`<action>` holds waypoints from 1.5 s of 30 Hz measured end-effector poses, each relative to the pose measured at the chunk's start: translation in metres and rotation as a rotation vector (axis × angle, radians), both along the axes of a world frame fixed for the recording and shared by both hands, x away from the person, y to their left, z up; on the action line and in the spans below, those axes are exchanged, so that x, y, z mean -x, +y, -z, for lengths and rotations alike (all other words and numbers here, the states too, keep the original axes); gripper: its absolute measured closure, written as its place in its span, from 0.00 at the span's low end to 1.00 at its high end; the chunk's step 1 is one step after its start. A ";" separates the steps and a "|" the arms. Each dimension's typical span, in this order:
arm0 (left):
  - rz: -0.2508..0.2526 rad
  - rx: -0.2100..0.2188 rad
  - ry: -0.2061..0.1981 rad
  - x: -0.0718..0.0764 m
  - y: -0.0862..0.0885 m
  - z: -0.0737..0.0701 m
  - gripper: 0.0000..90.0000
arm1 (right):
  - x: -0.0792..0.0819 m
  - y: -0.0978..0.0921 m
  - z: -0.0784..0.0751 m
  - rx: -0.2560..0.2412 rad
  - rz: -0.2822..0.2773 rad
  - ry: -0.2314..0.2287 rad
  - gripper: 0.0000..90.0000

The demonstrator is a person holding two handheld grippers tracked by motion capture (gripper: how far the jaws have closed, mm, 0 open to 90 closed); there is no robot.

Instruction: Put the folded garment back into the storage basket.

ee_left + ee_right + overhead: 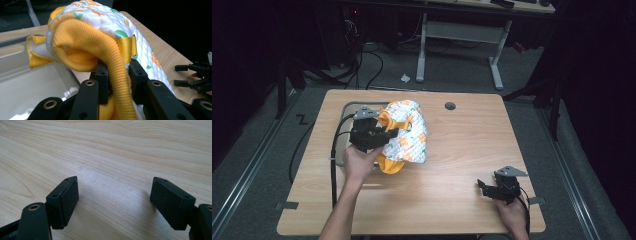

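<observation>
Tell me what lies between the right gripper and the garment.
Nothing visible does. The right gripper rests open near the table's front right corner, and only bare wood lies between it and the garment. The left gripper is already clamped on the garment's yellow ribbed edge, beside the tray.

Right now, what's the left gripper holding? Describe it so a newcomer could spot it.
On the wooden table, look at its left half, beside the shallow grey tray. There lies a bunched quilted garment, white with orange and green prints. Its yellow ribbed edge, clamped in the left gripper, sets it apart: it is the one piece of cloth there.
</observation>
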State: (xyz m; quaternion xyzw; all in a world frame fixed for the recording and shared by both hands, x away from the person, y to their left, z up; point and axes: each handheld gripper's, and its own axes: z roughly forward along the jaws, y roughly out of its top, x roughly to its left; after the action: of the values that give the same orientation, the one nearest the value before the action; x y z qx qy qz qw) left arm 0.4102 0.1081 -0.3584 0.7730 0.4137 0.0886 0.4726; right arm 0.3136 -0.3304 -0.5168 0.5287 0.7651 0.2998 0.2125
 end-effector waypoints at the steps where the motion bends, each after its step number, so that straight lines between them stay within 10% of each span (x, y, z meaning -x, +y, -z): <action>1: -0.008 -0.001 0.000 -0.001 0.003 0.000 0.81 | 0.000 0.000 0.000 0.000 0.000 0.000 0.26; 32: -0.113 -0.068 0.092 -0.030 0.066 0.023 0.81 | 0.000 0.000 0.000 0.001 0.002 0.000 0.26; 45: -0.126 -0.264 0.123 -0.047 0.058 0.046 0.81 | 0.000 0.000 0.000 0.001 0.003 0.000 0.26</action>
State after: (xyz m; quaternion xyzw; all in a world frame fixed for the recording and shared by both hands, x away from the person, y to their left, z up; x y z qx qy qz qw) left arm 0.4571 0.1666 -0.4042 0.8048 0.4744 0.1244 0.3342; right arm 0.3137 -0.3305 -0.5168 0.5296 0.7645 0.2993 0.2133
